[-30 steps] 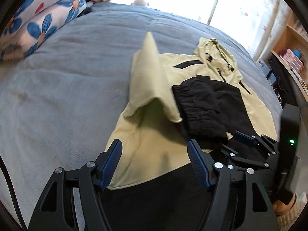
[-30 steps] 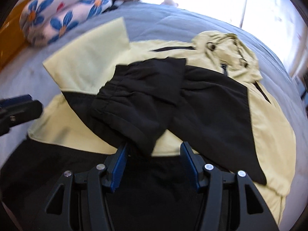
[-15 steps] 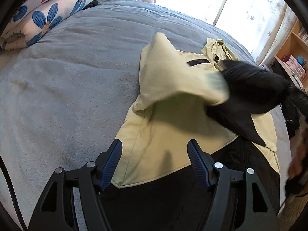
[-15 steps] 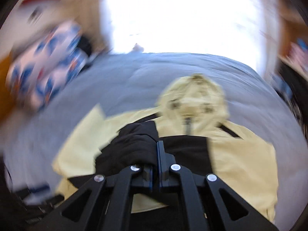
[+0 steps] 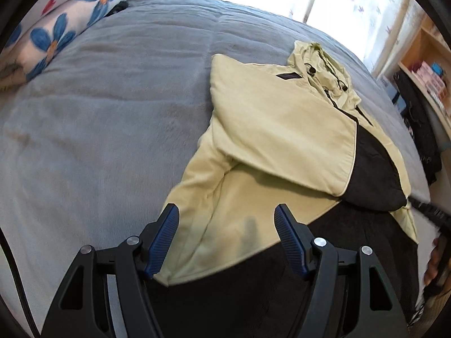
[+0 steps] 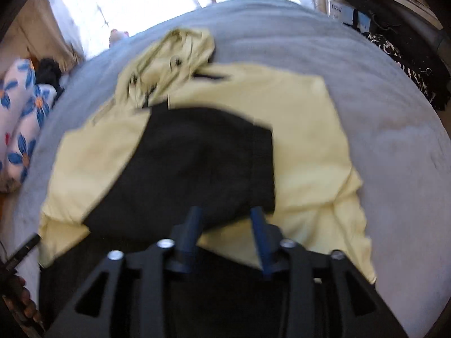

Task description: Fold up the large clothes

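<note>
Grey bed [image 5: 112,107] under everything. Jacket [image 5: 270,129], pale yellow with black panels, lies flat just ahead of both grippers, sleeves folded in, hood beyond. Left gripper [image 5: 227,242] wide apart, empty; right gripper [image 6: 227,225] apart over the black cuff. Risk: a thin pinch grabs one layer and the folded sleeves slide out.

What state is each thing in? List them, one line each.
Jacket: lying flat on the bed, partly folded.
Yellow sleeve: folded across the body.
Black sleeve: folded across the chest.
Hood: unfolded, lying at the top.
Left gripper: open, empty, over the jacket's lower edge.
Right gripper: open, holding nothing, at the black sleeve's cuff.
Grey bedspread: spread out under the jacket.
</note>
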